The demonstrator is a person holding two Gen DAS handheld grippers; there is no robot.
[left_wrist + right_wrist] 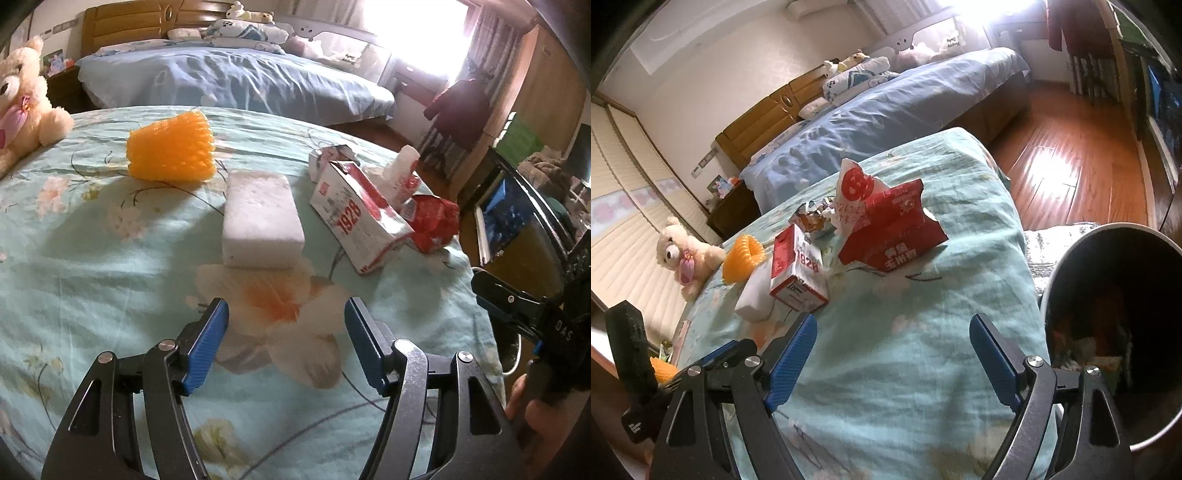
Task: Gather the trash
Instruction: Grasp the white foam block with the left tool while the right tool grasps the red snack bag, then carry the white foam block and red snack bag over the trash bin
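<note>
1. In the left wrist view, the left gripper is seen hovering over a floral bed cover; its jaws are spread apart with nothing between them. A white foam block is found just ahead, an orange foam net beyond it to the left, and a red-and-white carton beside a red wrapper to the right. A plush bear is seated at the left edge.

2. In the right wrist view, the right gripper is held wide open and empty above the same cover. A torn red box is seen ahead near the carton. A bin is placed at the right, with trash inside.
</note>
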